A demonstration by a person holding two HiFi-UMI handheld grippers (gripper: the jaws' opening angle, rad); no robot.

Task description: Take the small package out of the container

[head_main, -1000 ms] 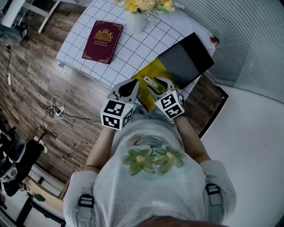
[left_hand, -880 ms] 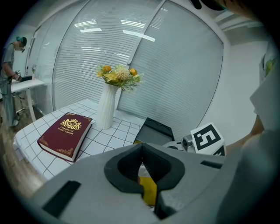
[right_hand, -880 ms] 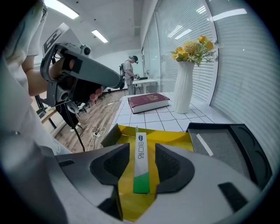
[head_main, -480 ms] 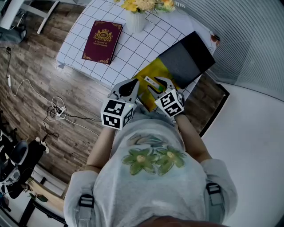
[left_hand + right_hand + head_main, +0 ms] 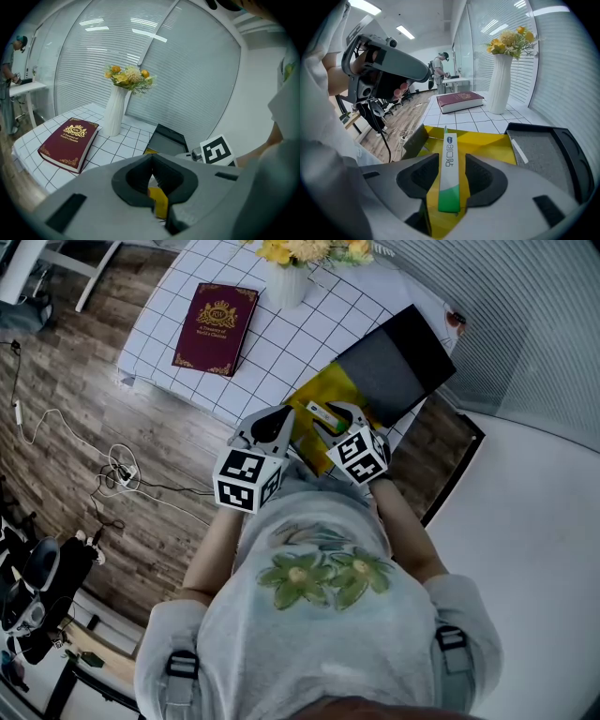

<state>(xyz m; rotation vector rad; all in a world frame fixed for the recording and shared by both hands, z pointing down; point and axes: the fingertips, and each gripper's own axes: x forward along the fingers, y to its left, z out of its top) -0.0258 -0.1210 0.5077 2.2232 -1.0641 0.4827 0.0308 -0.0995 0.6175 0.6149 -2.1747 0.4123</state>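
Observation:
The container point(image 5: 330, 388) is a box with a yellow inside point(image 5: 487, 143) and a dark lid point(image 5: 394, 362) folded back, at the table's near edge. My right gripper point(image 5: 328, 423) is shut on the small package point(image 5: 449, 164), a narrow white strip with a green end, held upright just above the yellow box. In the head view the package point(image 5: 319, 413) shows as a small white bar at the jaws. My left gripper point(image 5: 278, 418) hovers at the box's left side with its jaws shut point(image 5: 151, 161); only yellow shows through the gap behind them. From the right gripper view the left gripper point(image 5: 393, 58) hangs above the box's dark flap.
A checked white tablecloth point(image 5: 272, 343) covers the table. On it lie a dark red book point(image 5: 217, 327) and a white vase of yellow flowers point(image 5: 289, 282). Cables point(image 5: 117, 465) trail on the wooden floor to the left. A person point(image 5: 439, 70) stands far off.

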